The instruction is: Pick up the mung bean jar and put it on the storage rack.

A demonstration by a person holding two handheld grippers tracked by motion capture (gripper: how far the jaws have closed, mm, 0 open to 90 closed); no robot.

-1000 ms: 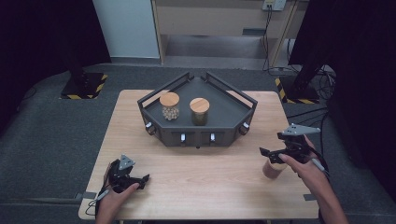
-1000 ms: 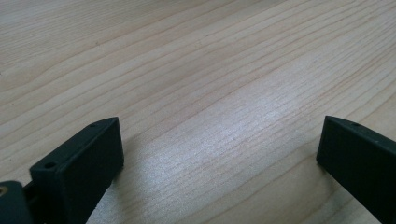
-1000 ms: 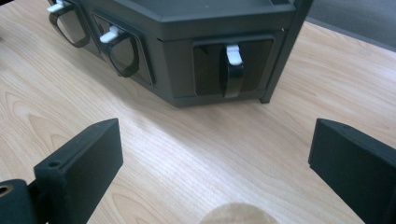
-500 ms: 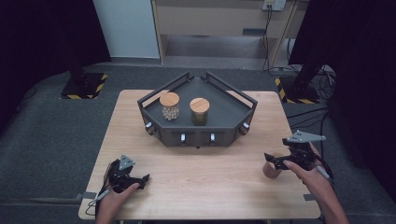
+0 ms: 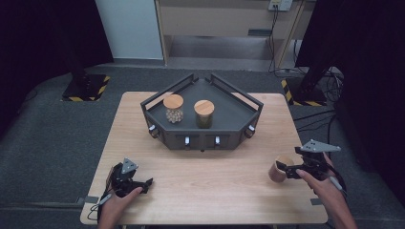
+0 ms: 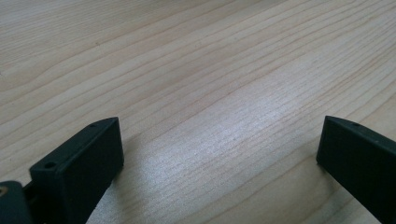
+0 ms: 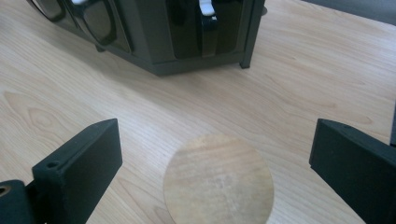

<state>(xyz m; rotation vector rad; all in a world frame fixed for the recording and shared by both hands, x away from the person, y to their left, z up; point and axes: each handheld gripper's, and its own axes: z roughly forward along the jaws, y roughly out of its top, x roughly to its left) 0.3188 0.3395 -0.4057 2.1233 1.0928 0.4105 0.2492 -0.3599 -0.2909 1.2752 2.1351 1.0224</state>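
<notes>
Near the right edge, the right gripper (image 5: 288,170) hangs wide open over the wooden-lidded jar (image 7: 218,179), gripping nothing; closing off-centre could tip it.

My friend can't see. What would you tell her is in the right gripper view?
A round wooden jar lid sits on the table between the right tool's two wide-open black jaws. Behind it stands a dark tray's front wall.

Pale wood-grain counter (image 5: 229,176); dark grey tray (image 5: 229,117) at its far edge, holding two jars with tan wooden lids (image 5: 173,101). Black tongs (image 7: 215,163) flank a light tan lid (image 7: 218,179).
</notes>
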